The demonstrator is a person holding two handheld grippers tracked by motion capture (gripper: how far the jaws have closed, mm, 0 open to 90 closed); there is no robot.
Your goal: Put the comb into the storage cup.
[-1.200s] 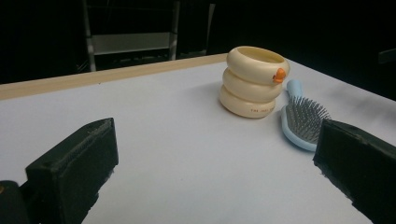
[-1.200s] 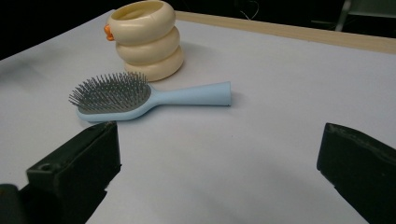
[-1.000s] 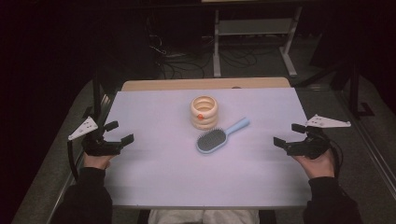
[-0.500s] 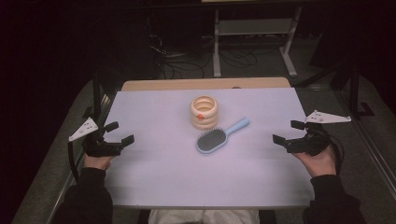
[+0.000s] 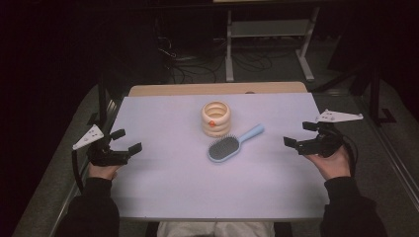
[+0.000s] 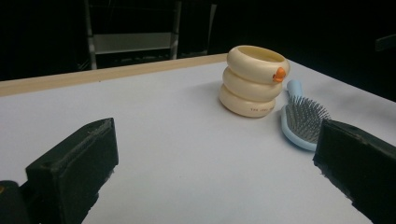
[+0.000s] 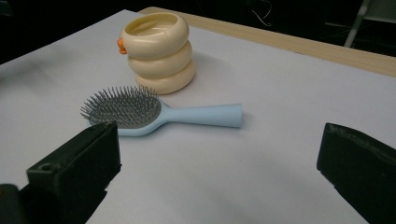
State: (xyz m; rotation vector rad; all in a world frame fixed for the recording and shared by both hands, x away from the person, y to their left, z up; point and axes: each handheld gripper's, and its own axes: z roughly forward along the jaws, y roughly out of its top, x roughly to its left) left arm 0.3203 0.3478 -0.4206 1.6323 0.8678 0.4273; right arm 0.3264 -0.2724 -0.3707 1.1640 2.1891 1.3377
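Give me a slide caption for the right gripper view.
Open right gripper faces a blue hairbrush lying bristles-up before a cream ringed cup.

A metal shelf frame and cables stand behind the table.

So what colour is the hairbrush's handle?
The hairbrush has a light blue handle, with grey bristles on the head. It shows best in the right gripper view.
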